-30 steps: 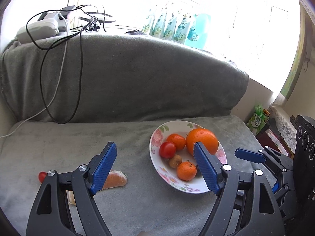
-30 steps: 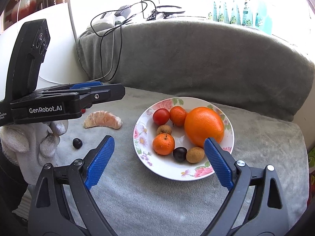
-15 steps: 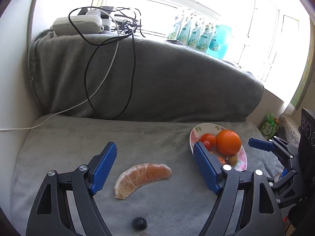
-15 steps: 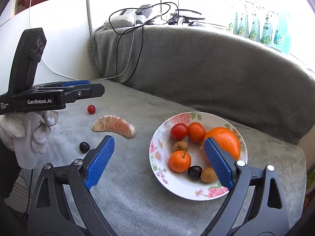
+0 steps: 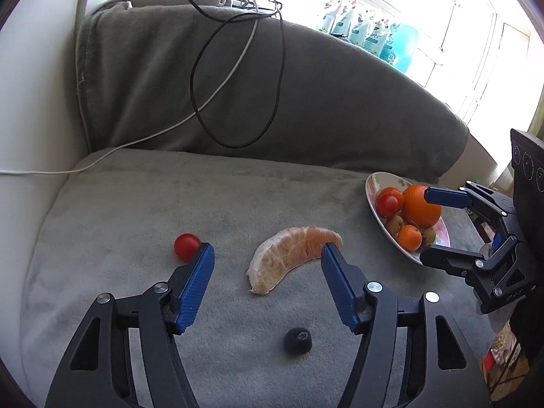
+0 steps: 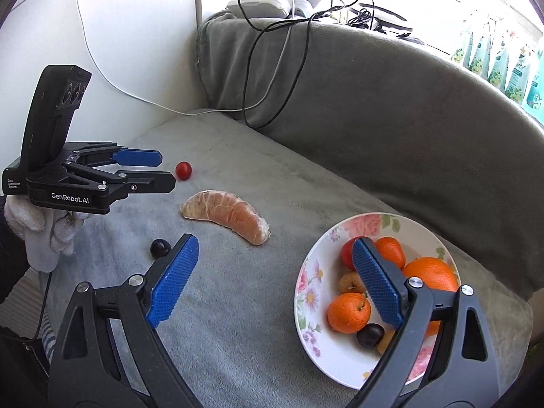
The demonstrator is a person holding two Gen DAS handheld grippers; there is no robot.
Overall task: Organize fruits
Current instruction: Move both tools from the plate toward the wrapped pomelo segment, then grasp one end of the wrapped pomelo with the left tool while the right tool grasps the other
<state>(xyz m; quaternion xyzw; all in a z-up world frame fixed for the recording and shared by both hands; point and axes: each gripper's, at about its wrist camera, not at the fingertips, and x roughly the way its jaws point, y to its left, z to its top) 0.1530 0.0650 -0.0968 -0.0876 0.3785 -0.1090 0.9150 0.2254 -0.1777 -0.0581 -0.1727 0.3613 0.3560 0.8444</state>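
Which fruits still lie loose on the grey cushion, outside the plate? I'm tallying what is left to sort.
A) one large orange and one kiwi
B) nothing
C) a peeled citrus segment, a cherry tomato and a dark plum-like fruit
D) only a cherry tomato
C: the peeled citrus segment, the cherry tomato and the dark plum-like fruit all rest on the grey cushion, apart from the plate.

The plate (image 6: 307,292) sits on the blanket (image 6: 238,306), near the backrest (image 6: 391,129). In it lie an orange (image 6: 431,272), a mandarin (image 6: 348,311), a tomato (image 6: 346,255), a plum (image 6: 370,335) and smaller fruits. In the right wrist view, left of the plate lies a peeled segment (image 6: 226,216); farther left, nearer the wall, a cherry tomato (image 6: 183,170); nearer the camera, a grape (image 6: 160,247). Cables (image 6: 272,68) hang over the backrest behind the plate.
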